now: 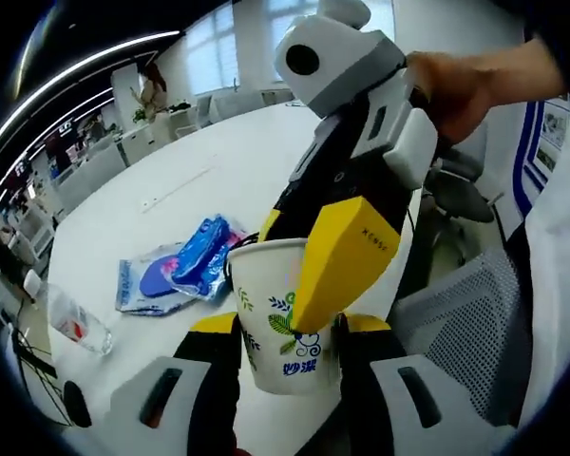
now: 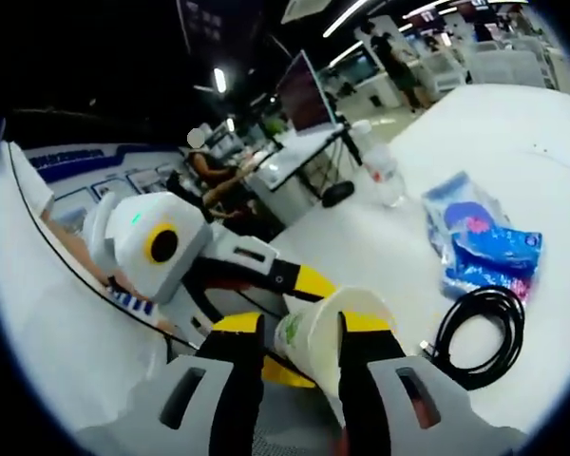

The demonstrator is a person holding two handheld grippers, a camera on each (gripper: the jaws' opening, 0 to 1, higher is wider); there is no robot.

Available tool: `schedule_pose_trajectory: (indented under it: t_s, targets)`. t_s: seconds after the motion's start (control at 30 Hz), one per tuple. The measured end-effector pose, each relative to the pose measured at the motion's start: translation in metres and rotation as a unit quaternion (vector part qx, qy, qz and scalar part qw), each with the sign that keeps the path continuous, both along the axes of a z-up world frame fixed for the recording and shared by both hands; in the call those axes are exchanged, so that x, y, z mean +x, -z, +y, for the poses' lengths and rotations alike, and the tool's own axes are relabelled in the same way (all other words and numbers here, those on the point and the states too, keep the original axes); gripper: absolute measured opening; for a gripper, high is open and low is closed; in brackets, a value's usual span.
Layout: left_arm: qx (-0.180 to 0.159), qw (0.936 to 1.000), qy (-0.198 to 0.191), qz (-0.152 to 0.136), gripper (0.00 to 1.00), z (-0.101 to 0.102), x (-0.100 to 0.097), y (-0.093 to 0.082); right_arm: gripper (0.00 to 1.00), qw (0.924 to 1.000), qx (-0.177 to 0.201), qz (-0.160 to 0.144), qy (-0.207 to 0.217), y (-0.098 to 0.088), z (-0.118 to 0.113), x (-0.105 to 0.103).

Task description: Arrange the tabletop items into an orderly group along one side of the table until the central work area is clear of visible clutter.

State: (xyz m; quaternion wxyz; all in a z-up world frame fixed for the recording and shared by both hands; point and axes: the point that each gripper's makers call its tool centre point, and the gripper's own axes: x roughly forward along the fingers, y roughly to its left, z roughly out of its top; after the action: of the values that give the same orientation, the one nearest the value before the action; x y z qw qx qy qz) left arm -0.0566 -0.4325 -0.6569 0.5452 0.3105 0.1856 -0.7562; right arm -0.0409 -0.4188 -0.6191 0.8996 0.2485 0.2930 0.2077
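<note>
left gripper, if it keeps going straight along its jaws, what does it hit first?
The paper cup, already between the left gripper jaws. Right behind it sits the right gripper, its yellow jaw reaching into the cup. Depth past that is unclear.

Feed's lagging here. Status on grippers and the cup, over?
Left gripper and right gripper both shut on paper cup. Blue packets, black cable, water bottle loose on white table.
</note>
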Motion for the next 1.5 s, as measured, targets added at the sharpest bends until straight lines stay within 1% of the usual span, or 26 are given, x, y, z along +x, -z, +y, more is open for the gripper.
schedule_pose_trajectory:
  t_s: [0.13,0.17,0.2,0.27,0.37,0.67,0.9,1.07,1.13,1.27,1.37,1.4,1.43,1.47,1.5]
  targets:
    - [0.000,1.0000,0.008,-0.002,0.40,-0.001,-0.001,0.000,0.02,0.9999,0.005,-0.007,0.006,0.000,0.001,0.001]
    - [0.002,1.0000,0.007,-0.003,0.40,-0.002,0.000,0.001,0.02,0.9997,0.013,-0.001,0.018,0.002,-0.001,0.001]
    - [0.001,1.0000,0.007,-0.002,0.40,-0.003,0.000,0.001,0.02,0.9988,0.031,0.005,0.036,0.003,-0.003,0.002]
    - [0.003,1.0000,0.005,-0.001,0.40,-0.003,0.001,0.002,0.01,0.9974,0.049,0.002,0.052,0.003,-0.005,0.003]
    - [0.005,0.9999,0.011,-0.006,0.40,-0.004,0.000,0.003,0.01,0.9968,0.055,0.005,0.058,0.004,-0.004,0.001]
    - [0.007,0.9998,0.018,-0.011,0.40,-0.005,-0.003,0.005,0.00,0.9968,0.045,0.006,0.066,0.006,-0.005,-0.002]
    - [0.005,1.0000,0.004,-0.004,0.40,-0.008,-0.001,0.003,0.00,0.9962,0.039,0.004,0.078,0.006,-0.009,-0.003]
    - [0.008,0.9999,-0.001,-0.008,0.37,-0.005,0.000,0.006,0.00,0.9954,0.030,0.008,0.091,0.007,-0.016,-0.005]
    - [0.009,0.9999,-0.008,0.000,0.37,-0.002,0.000,0.007,0.00,0.9950,0.028,0.008,0.095,0.007,-0.019,-0.005]
    - [0.004,0.9991,-0.035,0.021,0.38,0.001,0.005,0.006,0.00,0.9943,0.017,0.012,0.105,0.009,-0.025,-0.007]
    - [0.003,0.9981,-0.053,0.030,0.38,0.003,0.011,0.005,0.00,0.9942,0.009,0.014,0.106,0.011,-0.028,-0.008]
    - [0.003,0.9973,-0.063,0.036,0.39,0.004,0.014,0.005,0.00,0.9940,0.008,0.014,0.108,0.011,-0.029,-0.009]
    - [0.003,0.9962,-0.073,0.046,0.39,0.005,0.015,0.005,0.00,0.9939,0.007,0.014,0.109,0.012,-0.029,-0.009]
    - [0.002,0.9942,-0.088,0.062,0.40,0.006,0.018,0.005,0.00,0.9938,0.007,0.015,0.110,0.012,-0.030,-0.010]
    - [0.000,0.9929,-0.097,0.068,0.40,0.006,0.021,0.004,0.00,0.9936,0.005,0.016,0.111,0.013,-0.031,-0.010]
